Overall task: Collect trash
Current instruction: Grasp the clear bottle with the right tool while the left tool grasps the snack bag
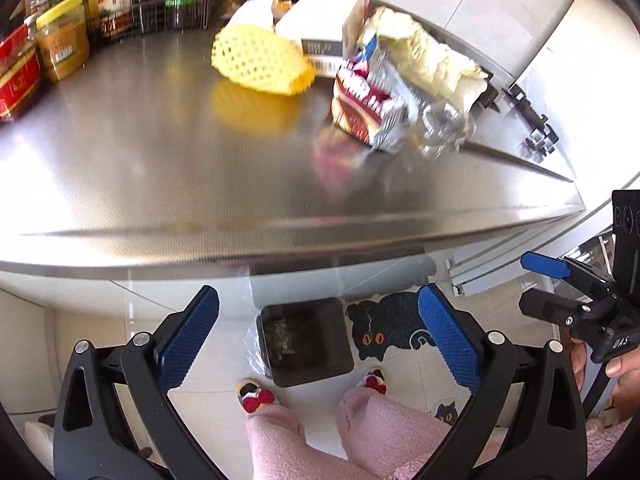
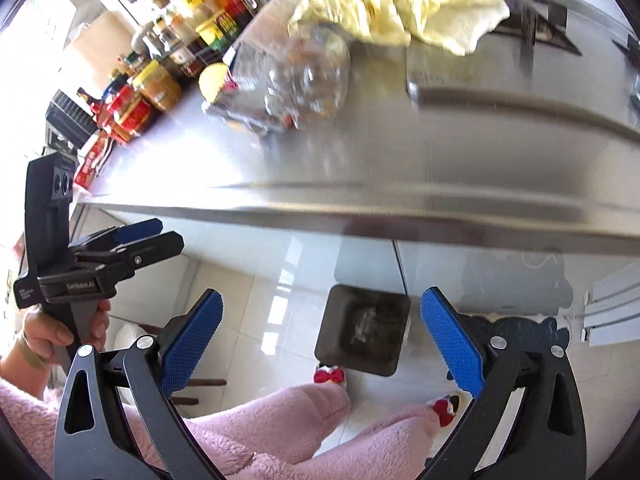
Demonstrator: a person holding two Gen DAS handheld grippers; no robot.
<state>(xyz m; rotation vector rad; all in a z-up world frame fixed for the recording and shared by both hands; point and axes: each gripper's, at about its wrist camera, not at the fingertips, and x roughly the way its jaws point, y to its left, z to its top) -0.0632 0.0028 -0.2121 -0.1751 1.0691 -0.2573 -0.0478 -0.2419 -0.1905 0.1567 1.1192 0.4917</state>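
On the steel counter (image 1: 140,152) lie a yellow foam fruit net (image 1: 260,58), a white box (image 1: 324,24), a crumpled red and silver wrapper (image 1: 368,100), a crushed clear plastic bottle (image 2: 300,76) and a pale yellow cloth (image 2: 404,16). A black trash bin (image 1: 306,340) stands on the floor below the counter edge; it also shows in the right wrist view (image 2: 364,330). My left gripper (image 1: 318,332) is open and empty above the bin. My right gripper (image 2: 322,336) is open and empty, also over the floor beside the bin.
Jars and sauce bottles (image 1: 60,40) and a wire rack (image 1: 160,4) line the back left of the counter. A stove recess (image 2: 532,20) is at the far right. The person's pink-clad legs (image 1: 360,432) and a cat floor mat (image 1: 384,328) are below.
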